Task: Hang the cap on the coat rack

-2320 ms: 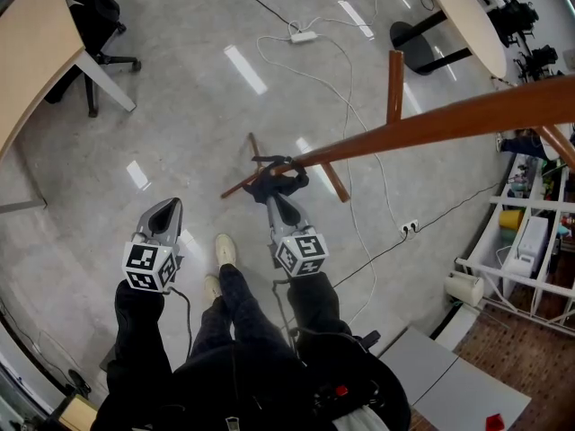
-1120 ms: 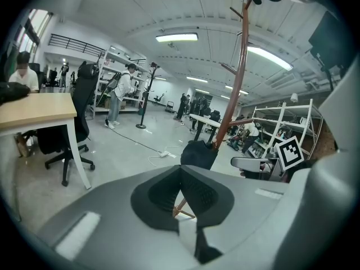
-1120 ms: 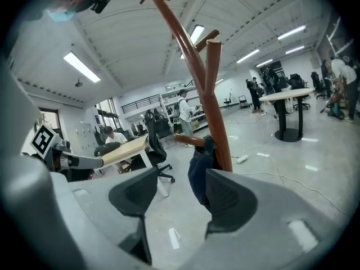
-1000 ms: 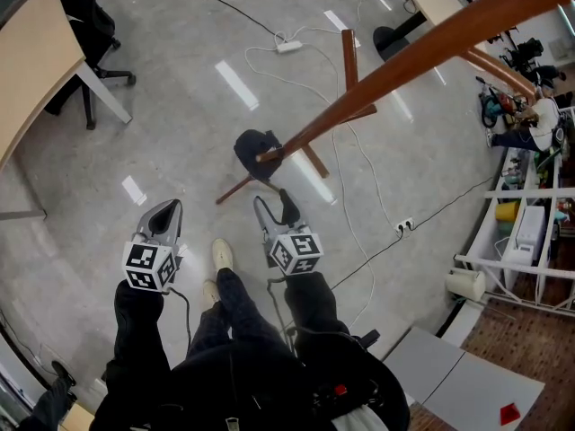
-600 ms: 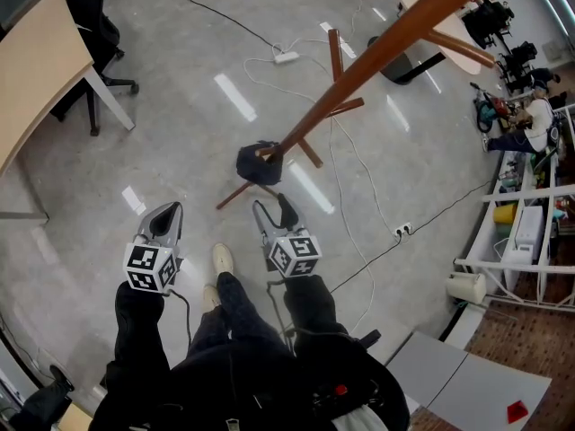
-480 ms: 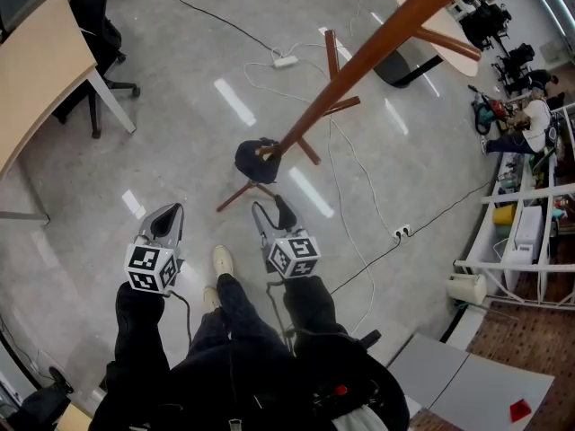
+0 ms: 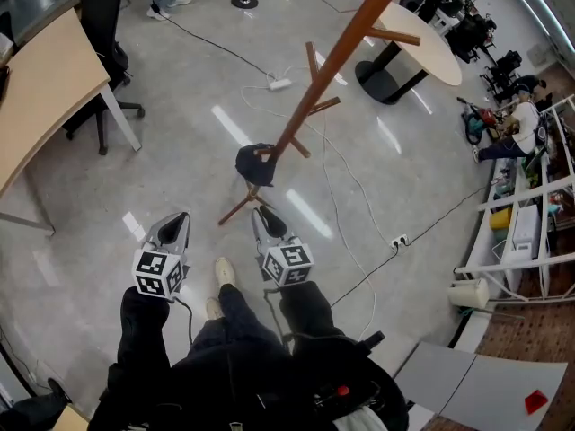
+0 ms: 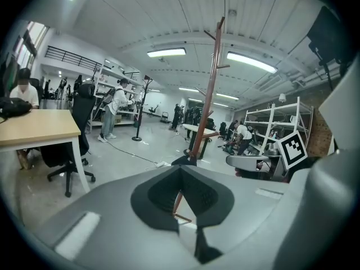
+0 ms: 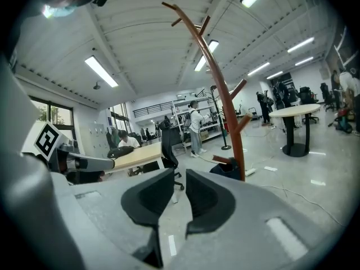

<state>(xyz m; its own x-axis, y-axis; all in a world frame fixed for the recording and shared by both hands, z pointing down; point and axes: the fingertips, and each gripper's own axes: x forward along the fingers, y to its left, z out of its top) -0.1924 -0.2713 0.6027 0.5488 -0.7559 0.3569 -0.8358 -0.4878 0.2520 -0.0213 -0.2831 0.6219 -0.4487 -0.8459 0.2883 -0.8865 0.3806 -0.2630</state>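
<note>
The cap hung low on the coat rack, so the job looked done. Clear of the rack, the right tool had just been closing on nothing, a narrow gap left. The left tool was clenched and empty.

Left claw: jaws together, nothing between them
Coat rack: brown pole, upright beyond the tips
Cap: dark, low against the pole
Surface: wooden, far left, black chair beside it
</note>
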